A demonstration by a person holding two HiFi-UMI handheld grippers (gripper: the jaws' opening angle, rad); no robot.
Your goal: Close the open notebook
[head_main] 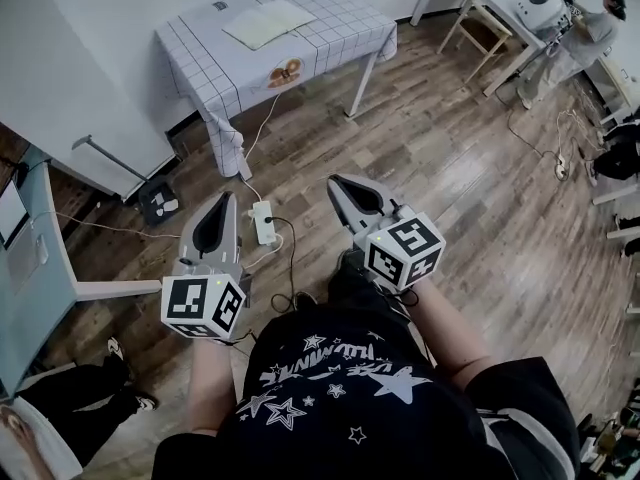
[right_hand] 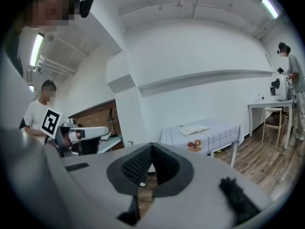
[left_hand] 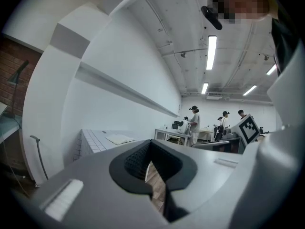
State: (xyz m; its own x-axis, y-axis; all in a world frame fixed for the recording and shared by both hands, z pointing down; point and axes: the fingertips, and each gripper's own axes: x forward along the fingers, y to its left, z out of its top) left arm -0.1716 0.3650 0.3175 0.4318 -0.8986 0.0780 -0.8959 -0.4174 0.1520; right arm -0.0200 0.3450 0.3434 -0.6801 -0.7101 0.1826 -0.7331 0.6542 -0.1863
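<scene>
The task is only at its approach step: the person stands on the wooden floor [head_main: 450,168], well apart from the desk [head_main: 335,13], and no gripper is near the thing to be handled. The notebook [head_main: 268,22] lies open and flat on the checked cloth, about in the middle of the desk top, with both page sides showing pale and nothing on them. From the right gripper view the same notebook [right_hand: 193,129] is seen far ahead over the jaws, above the near edge of the desk where the cloth hangs down. The left gripper [head_main: 228,196] is held in front of the body and points about level; its jaws are together at the tips and nothing is between them, only the floor shows through the gap behind the tips. The right gripper [head_main: 335,180] is beside it, tipped a little downward, with its jaws fully closed and also empty. A power strip [head_main: 264,223] with its cable lies on the floor just ahead of the person, between the two grippers as the head view shows it. In my judgement the next move calls first for walking to the desk, stepping around that cable, and then for bringing one gripper to an outer edge of the notebook, so that one half can be lifted and folded over the other.
</scene>
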